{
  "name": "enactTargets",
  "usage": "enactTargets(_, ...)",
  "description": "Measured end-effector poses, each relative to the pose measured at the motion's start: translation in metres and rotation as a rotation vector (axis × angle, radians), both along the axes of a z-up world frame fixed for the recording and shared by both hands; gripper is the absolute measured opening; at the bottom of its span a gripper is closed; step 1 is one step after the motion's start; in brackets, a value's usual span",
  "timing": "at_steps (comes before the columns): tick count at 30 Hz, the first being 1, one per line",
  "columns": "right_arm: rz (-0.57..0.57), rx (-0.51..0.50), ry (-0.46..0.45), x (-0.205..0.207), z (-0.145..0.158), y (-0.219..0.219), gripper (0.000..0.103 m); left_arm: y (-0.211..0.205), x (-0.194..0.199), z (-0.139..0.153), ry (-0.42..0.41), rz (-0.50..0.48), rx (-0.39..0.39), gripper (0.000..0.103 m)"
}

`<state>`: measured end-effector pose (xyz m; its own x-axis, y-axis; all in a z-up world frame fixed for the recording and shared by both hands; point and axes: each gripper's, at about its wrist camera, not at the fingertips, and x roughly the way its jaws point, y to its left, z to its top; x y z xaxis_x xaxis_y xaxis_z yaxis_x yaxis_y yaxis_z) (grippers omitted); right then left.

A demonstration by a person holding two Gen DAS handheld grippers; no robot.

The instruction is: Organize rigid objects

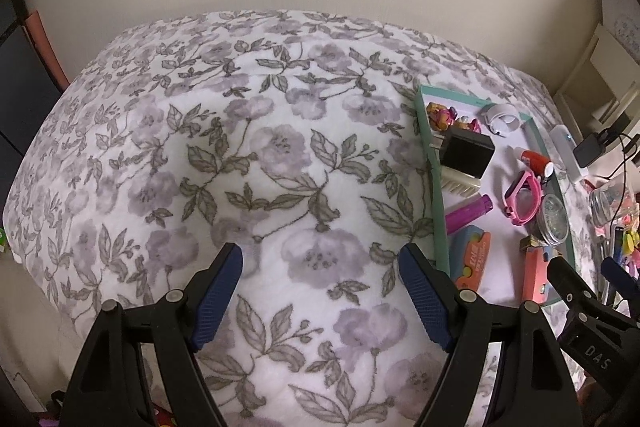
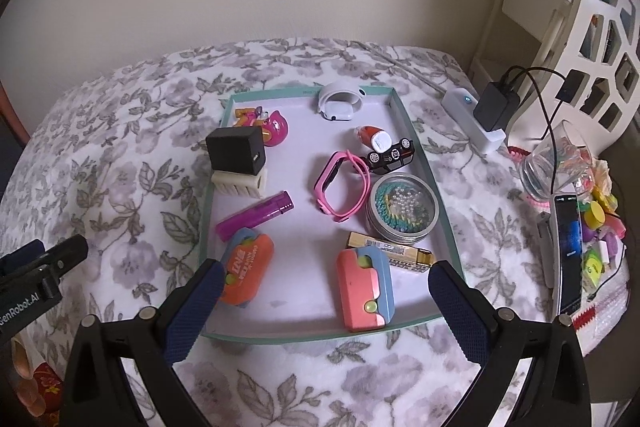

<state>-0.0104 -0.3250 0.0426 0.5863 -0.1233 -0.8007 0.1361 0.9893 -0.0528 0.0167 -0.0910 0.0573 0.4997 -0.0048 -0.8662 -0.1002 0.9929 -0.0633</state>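
Teal-rimmed tray (image 2: 420, 151) sits full; both claws, left gripper (image 1: 320, 291) and right gripper (image 2: 322, 311), gape, released, empty. Suggest the right takes the pink-blue case (image 2: 366, 291) at 12 o'clock, squarely across its narrow sides.

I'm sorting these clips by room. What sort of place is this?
Probably a bedroom at home: a floral blanket covers what looks like a bed against a plain wall, a white shelf unit stands beside it, and a shallow tray holds a pink watch, toy car and other trinkets.

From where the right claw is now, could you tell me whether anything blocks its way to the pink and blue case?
Nothing visible does: the right claw is open, and the pink and blue case lies between its fingers inside the tray's near rim.
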Motion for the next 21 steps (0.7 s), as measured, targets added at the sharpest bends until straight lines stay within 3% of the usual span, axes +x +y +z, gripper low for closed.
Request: enactTargets(21, 0.001, -0.009, -0.048, -0.017, 0.012, 0.004, 0.103, -0.003, -0.020, 0.010, -0.057, -0.024, 0.029, 0.081)
